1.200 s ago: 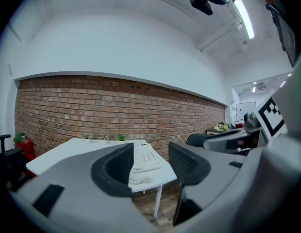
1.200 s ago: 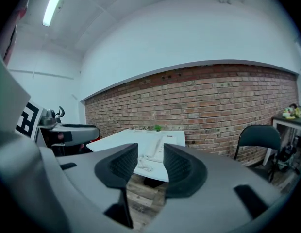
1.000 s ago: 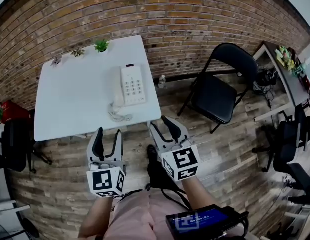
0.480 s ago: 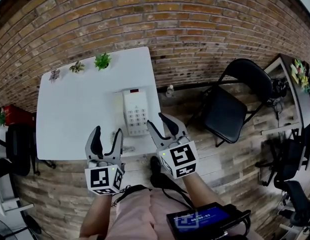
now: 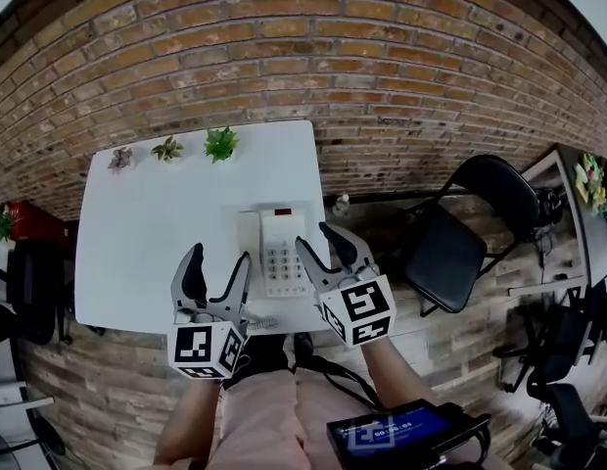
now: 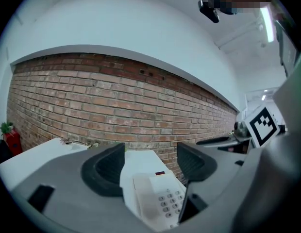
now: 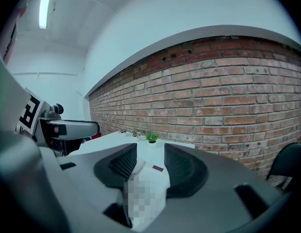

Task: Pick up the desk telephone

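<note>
Nearest, the left gripper (image 5: 217, 262), jaws opening wide, and the right gripper (image 5: 317, 240), its gap narrower (both empty), flank the white desk telephone (image 5: 282, 254) near the right edge of the white table (image 5: 137, 233), with potted plants (image 5: 221, 143) beyond by the brick wall (image 5: 284, 57) and a black folding chair (image 5: 460, 248) at right.
</note>
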Available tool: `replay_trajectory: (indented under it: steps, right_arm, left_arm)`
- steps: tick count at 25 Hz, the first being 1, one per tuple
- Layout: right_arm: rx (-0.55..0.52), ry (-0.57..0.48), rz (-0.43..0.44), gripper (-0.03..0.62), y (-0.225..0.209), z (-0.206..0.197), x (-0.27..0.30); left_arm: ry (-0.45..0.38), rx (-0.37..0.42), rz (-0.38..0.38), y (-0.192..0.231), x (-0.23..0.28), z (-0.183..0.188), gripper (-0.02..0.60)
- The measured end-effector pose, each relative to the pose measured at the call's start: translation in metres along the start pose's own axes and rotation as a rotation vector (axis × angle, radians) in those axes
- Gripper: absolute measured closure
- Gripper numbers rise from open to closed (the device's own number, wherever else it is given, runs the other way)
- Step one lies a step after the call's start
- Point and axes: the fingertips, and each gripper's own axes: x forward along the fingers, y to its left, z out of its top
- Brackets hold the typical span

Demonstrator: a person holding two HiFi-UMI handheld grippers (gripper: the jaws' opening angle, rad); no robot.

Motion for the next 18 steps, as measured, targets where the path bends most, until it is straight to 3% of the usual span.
replay_trajectory:
  steps: [8, 18]
  right_arm:
    - [0.037, 0.077, -0.019, 0.399, -0.013, -0.017, 0.043]
    - [0.176, 0.203, -0.025, 0.358, -0.026, -0.082, 0.067]
  left_arm:
    - [0.106, -0.054, -0.104, 0.016, 0.045, -0.032, 0.220]
    - [0.351, -0.177, -0.192, 0.022, 0.071, -0.116, 0.179]
